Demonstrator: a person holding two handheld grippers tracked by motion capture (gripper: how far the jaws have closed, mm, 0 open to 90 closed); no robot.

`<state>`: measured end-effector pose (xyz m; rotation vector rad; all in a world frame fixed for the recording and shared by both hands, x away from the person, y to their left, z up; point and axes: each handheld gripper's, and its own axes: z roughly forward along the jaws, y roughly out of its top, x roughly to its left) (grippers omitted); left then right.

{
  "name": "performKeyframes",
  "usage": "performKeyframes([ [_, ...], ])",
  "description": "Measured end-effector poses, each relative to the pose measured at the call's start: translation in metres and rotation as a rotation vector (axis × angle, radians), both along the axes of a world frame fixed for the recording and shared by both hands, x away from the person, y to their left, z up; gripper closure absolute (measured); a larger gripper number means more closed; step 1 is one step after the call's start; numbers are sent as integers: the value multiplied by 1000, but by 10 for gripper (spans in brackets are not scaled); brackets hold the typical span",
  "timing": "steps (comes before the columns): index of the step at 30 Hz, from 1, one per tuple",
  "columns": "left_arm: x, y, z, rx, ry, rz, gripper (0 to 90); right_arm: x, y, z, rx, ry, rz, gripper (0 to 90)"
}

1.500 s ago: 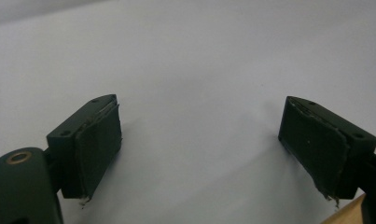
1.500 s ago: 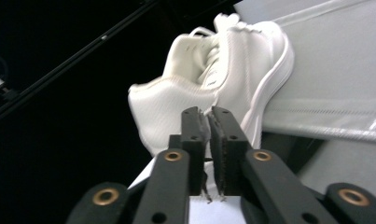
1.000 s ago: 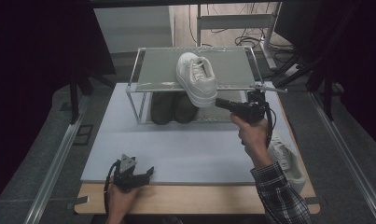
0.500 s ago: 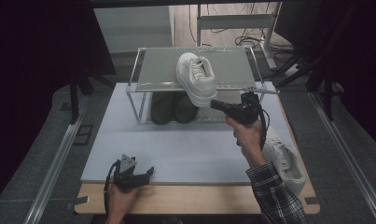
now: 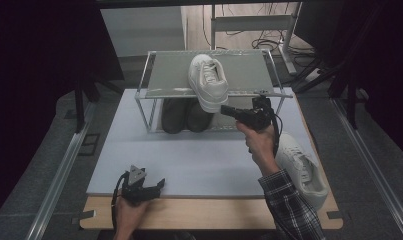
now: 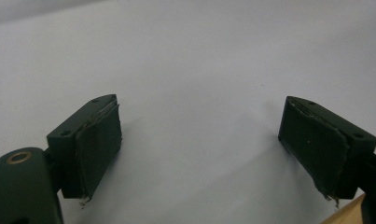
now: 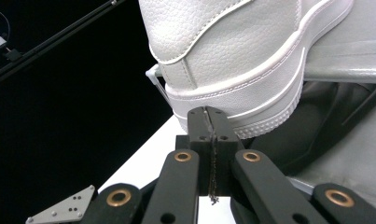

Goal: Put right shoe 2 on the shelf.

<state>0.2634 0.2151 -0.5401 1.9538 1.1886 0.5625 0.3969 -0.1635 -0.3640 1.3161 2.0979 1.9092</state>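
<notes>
A: Where is the white shoe (image 5: 208, 82) relative to the right gripper (image 5: 228, 111)?

B: It lies on top of the metal rack (image 5: 156, 75), with its heel hanging over the front edge. The tips of the right gripper are right at that heel. In the right gripper view the heel (image 7: 232, 65) stands just above and in front of the jaws, which are pressed flat together with nothing between them. Whether the tips touch the sole, I cannot tell.

A: And the hand that holds it?

B: The right hand (image 5: 259, 142) is raised above the table, the sleeve coming from the lower right, and the gripper points level toward the rack. Behind this hand, near the wrist, a second white shoe (image 5: 301, 167) lies on the table. Under the heel, on the lower level, there are dark shoes (image 5: 184, 115).

A: The left gripper?

B: The left gripper (image 5: 156, 186) rests low on the white mat (image 5: 199, 160), well apart from the rack, jaws spread wide and empty.
</notes>
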Motion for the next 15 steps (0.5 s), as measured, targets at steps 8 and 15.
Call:
performKeyframes([
  [8, 0, 0, 0, -2, 0, 0, 128, 13, 14, 0, 1, 14, 3, 894],
  [15, 0, 0, 0, -2, 0, 0, 128, 24, 27, -1, -6, 20, -1, 894],
])
